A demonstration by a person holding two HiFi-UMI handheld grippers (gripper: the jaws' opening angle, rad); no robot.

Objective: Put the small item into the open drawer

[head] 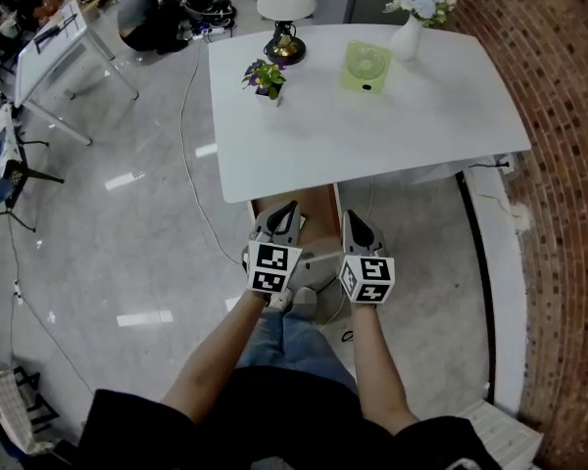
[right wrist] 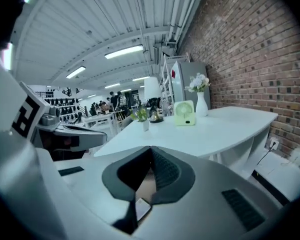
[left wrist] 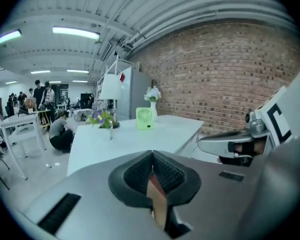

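At the far left of the head view a person [head: 152,13] crouches on the grey floor [head: 127,223], well apart from us. The white table [head: 421,116] carries, from left to right, a plant [head: 265,76], a lamp [head: 285,8], a green fan [head: 366,67] and a vase [head: 409,35] of flowers. Under its near edge the drawer [head: 318,206] stands open, its brown inside showing. We hold both tools over it, side by side. The left gripper [left wrist: 152,156] is clenched, its pads meeting with nothing between them (only brown wood shows beneath them in its own view). The right gripper [right wrist: 151,149] is likewise closed on nothing. Through the gap below its jaws, the right gripper view shows a small pale flat item [right wrist: 142,207], apart from the pads and seemingly lying on the drawer's bottom. A brick wall [head: 568,164] runs along the right.
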